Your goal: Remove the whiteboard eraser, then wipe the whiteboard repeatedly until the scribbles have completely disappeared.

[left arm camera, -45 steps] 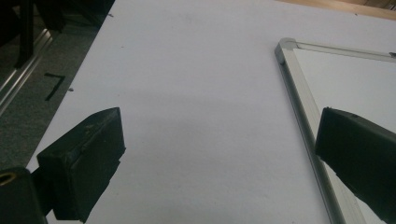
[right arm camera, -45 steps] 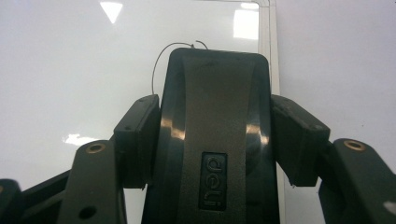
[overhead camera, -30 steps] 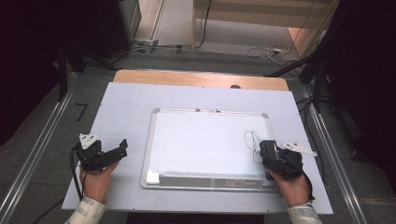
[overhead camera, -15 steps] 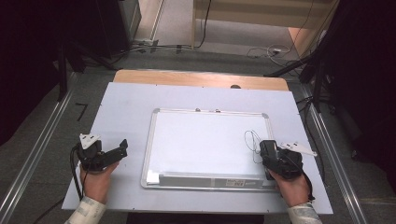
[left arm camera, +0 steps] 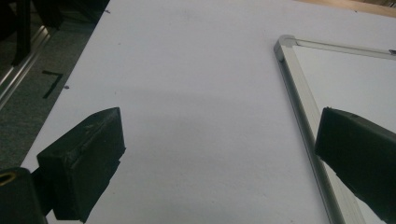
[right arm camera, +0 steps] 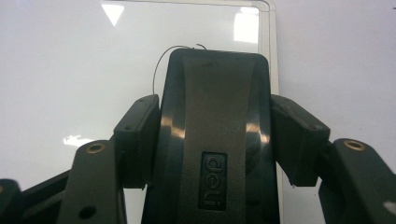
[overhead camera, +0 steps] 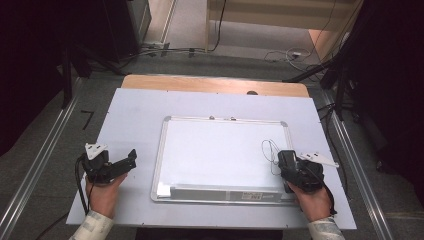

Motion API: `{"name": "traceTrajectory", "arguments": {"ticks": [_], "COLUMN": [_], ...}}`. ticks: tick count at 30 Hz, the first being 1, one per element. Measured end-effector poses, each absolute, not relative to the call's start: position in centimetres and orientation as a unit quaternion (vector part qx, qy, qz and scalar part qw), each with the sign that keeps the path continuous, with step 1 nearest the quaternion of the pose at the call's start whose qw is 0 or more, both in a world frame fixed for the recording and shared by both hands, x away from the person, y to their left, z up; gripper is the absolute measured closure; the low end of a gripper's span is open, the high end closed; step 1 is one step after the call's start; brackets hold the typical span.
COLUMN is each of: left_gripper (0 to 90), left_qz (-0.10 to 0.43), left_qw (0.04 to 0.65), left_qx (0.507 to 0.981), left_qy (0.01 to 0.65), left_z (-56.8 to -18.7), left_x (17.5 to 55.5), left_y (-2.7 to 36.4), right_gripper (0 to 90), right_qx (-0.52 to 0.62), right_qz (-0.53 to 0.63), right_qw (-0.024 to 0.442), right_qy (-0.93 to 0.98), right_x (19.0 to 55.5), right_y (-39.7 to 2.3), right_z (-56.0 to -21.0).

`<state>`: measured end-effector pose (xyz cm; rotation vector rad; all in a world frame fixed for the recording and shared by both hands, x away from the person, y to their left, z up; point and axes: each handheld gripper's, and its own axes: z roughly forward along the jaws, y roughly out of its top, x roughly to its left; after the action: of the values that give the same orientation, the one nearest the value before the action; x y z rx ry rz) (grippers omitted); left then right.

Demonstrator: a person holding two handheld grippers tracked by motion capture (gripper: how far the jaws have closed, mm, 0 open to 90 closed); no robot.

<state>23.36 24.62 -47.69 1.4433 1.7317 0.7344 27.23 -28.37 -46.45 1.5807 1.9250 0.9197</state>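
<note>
A whiteboard (overhead camera: 220,150) with a silver frame lies flat in the middle of the pale table cover; a thin pen line (overhead camera: 270,150) is drawn near its right edge. My right gripper (overhead camera: 287,162) is shut on a black board eraser (right arm camera: 215,135) marked "deli", its pads (right arm camera: 140,135) pressing both sides, and the eraser rests on the board's right part beside the pen line (right arm camera: 161,65). My left gripper (overhead camera: 131,159) sits on the cover left of the board, open with nothing between its fingers (left arm camera: 88,154). The board's left frame (left arm camera: 299,107) runs past its right jaw.
The pale cover (overhead camera: 130,120) lies on a wooden table (overhead camera: 210,84). Metal rails (overhead camera: 45,155) run along both sides of the table. Cables (overhead camera: 285,54) and dark stands lie on the floor behind. A marker tray (overhead camera: 220,192) lines the board's near edge.
</note>
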Motion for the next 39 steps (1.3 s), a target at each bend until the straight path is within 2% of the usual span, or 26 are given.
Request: {"name": "traceTrajectory", "arguments": {"ticks": [39], "left_gripper": [1.9], "left_qz": [0.288], "left_qw": [0.375], "left_qx": [0.565], "left_qy": [0.676], "left_z": [-47.61], "left_x": [23.25], "left_y": [24.58], "right_gripper": [36.0], "right_qx": [0.576], "right_qz": [0.34], "right_qw": [0.249], "right_qy": [0.701], "right_x": [27.52], "right_y": [-28.36], "right_z": [-46.21]}}
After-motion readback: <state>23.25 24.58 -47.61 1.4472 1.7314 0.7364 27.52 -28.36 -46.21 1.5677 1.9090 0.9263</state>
